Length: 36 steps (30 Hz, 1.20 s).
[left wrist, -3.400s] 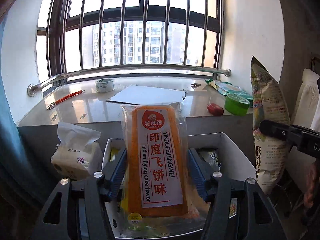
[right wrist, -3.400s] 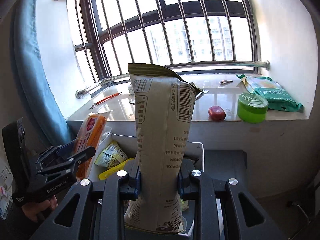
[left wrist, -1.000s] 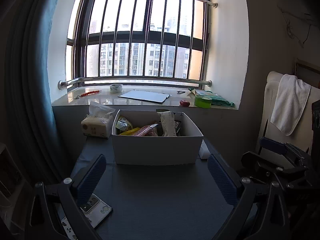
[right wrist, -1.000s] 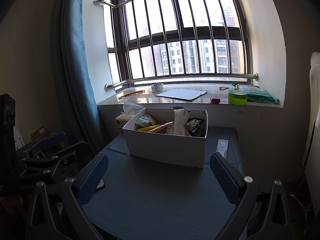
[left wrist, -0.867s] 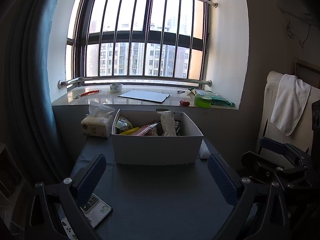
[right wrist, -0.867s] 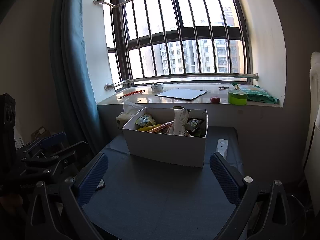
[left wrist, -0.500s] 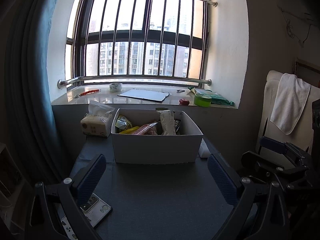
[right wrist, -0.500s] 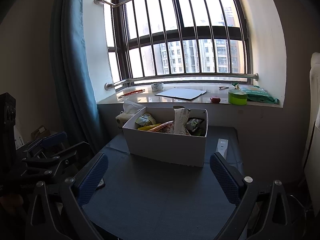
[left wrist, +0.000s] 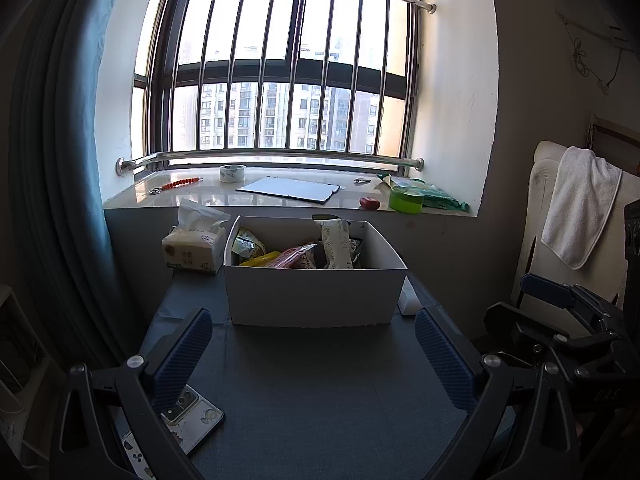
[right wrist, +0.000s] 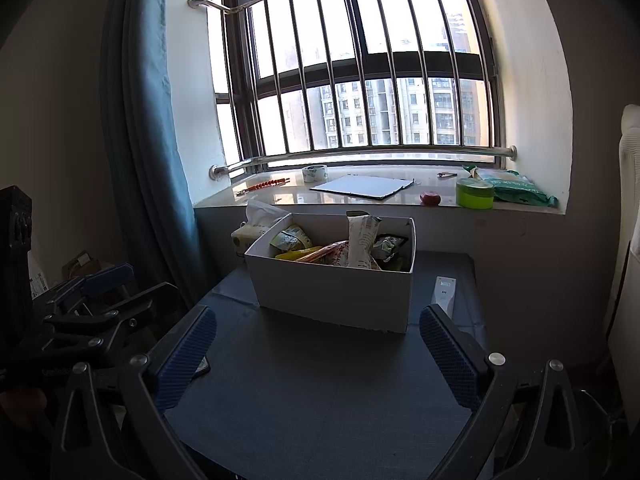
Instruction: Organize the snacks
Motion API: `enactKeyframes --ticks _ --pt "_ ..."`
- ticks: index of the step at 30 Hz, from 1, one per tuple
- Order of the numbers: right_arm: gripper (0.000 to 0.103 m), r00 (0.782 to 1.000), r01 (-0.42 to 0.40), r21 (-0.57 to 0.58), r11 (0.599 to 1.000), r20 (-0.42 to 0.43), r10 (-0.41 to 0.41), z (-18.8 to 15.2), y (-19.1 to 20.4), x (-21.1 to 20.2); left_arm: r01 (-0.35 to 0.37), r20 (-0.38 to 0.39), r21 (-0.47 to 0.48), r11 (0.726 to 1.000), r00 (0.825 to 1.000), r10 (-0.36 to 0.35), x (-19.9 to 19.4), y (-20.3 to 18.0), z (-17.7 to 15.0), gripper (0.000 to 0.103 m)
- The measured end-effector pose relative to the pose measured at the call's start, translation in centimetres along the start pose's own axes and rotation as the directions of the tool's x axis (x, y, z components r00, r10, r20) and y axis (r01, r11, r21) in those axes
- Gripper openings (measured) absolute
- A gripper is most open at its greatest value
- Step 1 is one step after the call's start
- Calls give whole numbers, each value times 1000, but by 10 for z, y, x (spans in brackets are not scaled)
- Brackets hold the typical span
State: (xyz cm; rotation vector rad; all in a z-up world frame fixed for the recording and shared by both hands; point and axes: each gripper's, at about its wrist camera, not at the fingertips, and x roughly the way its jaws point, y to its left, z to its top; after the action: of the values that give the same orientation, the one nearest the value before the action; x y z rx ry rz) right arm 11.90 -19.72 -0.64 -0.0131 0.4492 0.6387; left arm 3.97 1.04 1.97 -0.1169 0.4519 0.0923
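Observation:
A white box (left wrist: 316,292) stands at the far side of the dark blue table and also shows in the right wrist view (right wrist: 336,292). It holds several snack packs: a tall beige bag (left wrist: 337,249) (right wrist: 361,243) upright, an orange pack (left wrist: 294,257) lying flat, and a green pack (left wrist: 249,242) at the left. My left gripper (left wrist: 312,360) is open and empty, well back from the box. My right gripper (right wrist: 318,354) is open and empty, also back from the box.
A tissue pack (left wrist: 194,246) sits left of the box. A phone (left wrist: 184,416) lies at the table's near left. A white remote (right wrist: 445,294) lies right of the box. The windowsill holds tape (left wrist: 232,173), a flat board (left wrist: 288,192), a green tub (left wrist: 406,200). A towel (left wrist: 580,216) hangs right.
3.4 s ago each gripper held a snack pack over the box; both packs now lie in it. Both grippers have opened and drawn back. In the last second nothing moved.

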Motion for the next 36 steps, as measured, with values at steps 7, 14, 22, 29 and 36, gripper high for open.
enactKeyframes --ticks 7,14,22,29,36 --pt "103 1000 -2 -2 1000 -3 2 0 1 0 0 0 0 1000 1000 0 -1 0 -1 103" --pt "103 1000 -2 -1 1000 -4 2 0 2 1 3 -6 -3 1000 1000 -3 0 1 -3 103" --pt "103 1000 -3 -7 1000 -4 3 -2 3 1 3 -6 -4 1000 1000 -3 0 2 -3 103" --pt "103 1000 -3 -13 1000 -8 3 -2 4 1 4 -11 -3 1000 1000 -4 1 2 -4 103" --pt "103 1000 -4 -10 1000 -8 4 -3 3 2 4 -14 -4 1000 1000 -4 1 2 -5 103"
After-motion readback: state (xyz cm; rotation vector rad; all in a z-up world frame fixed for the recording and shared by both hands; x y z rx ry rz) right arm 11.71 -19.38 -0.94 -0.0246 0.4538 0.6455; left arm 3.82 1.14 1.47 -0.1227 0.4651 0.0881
